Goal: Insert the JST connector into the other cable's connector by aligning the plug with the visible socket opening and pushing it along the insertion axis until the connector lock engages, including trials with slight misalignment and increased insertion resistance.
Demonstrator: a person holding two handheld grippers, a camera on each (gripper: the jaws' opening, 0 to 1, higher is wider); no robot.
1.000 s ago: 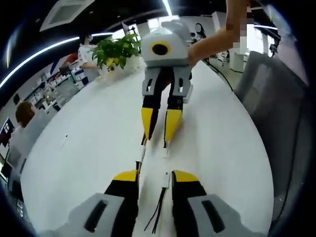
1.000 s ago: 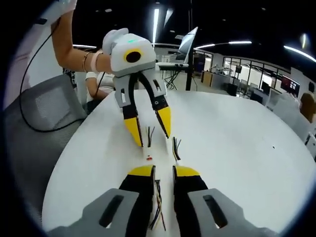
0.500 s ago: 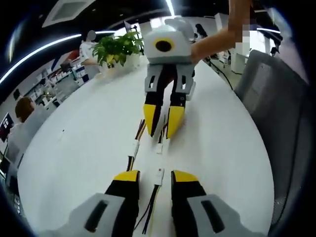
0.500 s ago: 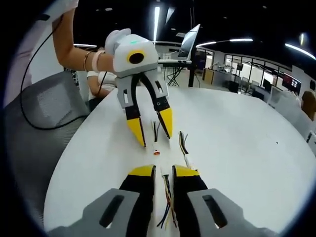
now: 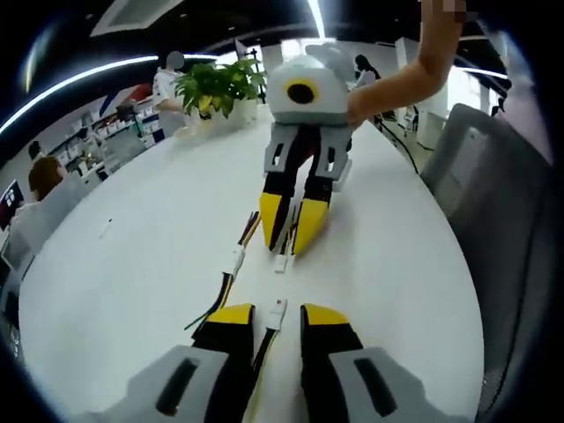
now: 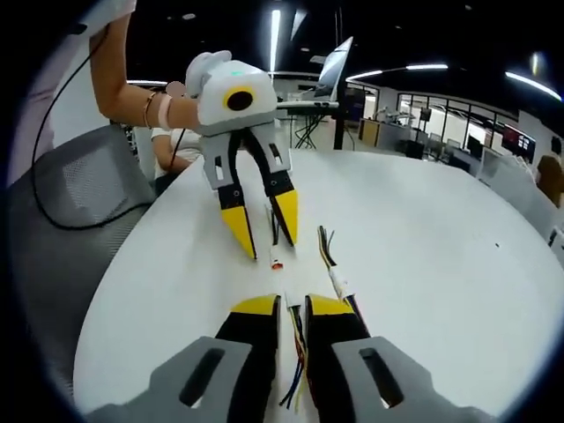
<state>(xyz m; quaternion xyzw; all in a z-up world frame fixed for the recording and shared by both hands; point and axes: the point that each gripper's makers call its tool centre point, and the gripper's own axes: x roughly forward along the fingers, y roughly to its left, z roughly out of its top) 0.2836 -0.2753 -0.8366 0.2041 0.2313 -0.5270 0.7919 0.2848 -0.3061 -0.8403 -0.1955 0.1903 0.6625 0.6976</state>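
you've got a cable in each gripper and the two ends face each other over the white table (image 5: pixel 132 264), but they are not joined yet: there is a clear gap between them. your left gripper (image 5: pixel 267 315) is clenched on its cable, the small white plug (image 5: pixel 277 312) poking out past the yellow tips. your right gripper (image 6: pixel 292 306) is pinched on the other cable, and its white socket (image 5: pixel 281 262) hangs just below those tips in the left gripper view. what's left, i'd say, is lining them up, pushing home and catching the lock. a third loose cable (image 6: pixel 333 264) lies beside them. the connectors look like small hard plastic blocks; the wires are thin, limp and multicoloured; the table is smooth and matte.
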